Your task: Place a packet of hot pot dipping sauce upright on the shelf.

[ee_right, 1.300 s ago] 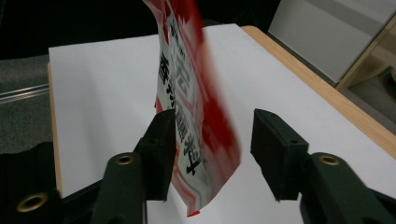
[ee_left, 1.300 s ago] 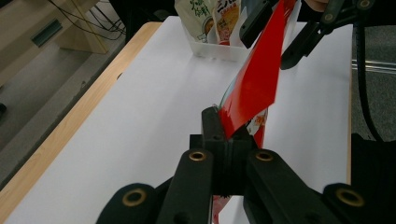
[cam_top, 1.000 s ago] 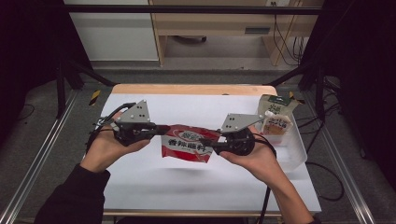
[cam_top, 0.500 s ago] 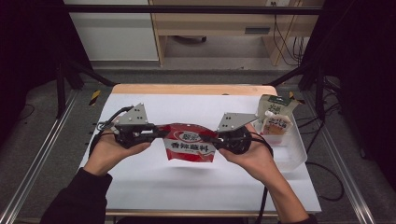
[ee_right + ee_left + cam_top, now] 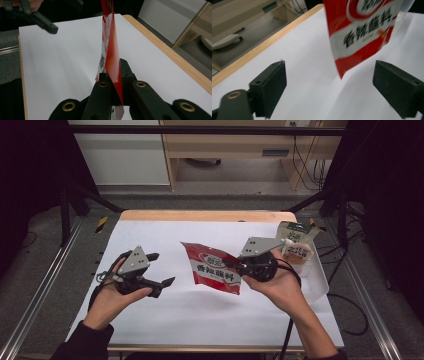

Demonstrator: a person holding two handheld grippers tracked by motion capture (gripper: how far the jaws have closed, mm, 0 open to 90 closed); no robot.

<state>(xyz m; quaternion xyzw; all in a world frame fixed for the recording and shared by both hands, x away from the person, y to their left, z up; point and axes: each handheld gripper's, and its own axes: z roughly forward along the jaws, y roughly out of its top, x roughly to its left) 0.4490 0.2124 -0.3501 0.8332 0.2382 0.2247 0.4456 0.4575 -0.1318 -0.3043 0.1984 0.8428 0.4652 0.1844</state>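
Observation:
A red and white snack packet (image 5: 212, 268) with dark printed characters hangs above the white table, held by its right edge. My right gripper (image 5: 228, 264) is shut on that edge; in the right gripper view the packet (image 5: 111, 50) stands edge-on between the closed jaws. My left gripper (image 5: 161, 269) is at the left, open, with nothing between its fingers and well apart from the packet. In the left gripper view the packet (image 5: 362, 32) hangs ahead between the spread jaws, clear of them.
A clear plastic bin (image 5: 316, 279) at the table's right edge holds a green and white carton (image 5: 296, 240). The white sheet (image 5: 200, 315) covers the table, with a wooden edge (image 5: 205, 215) at the far side. Metal frame rails run along both sides.
My left gripper has let go of the packet's left edge, opened and pulled back to the left. The right gripper keeps hold, and the packet now hangs tilted from it.

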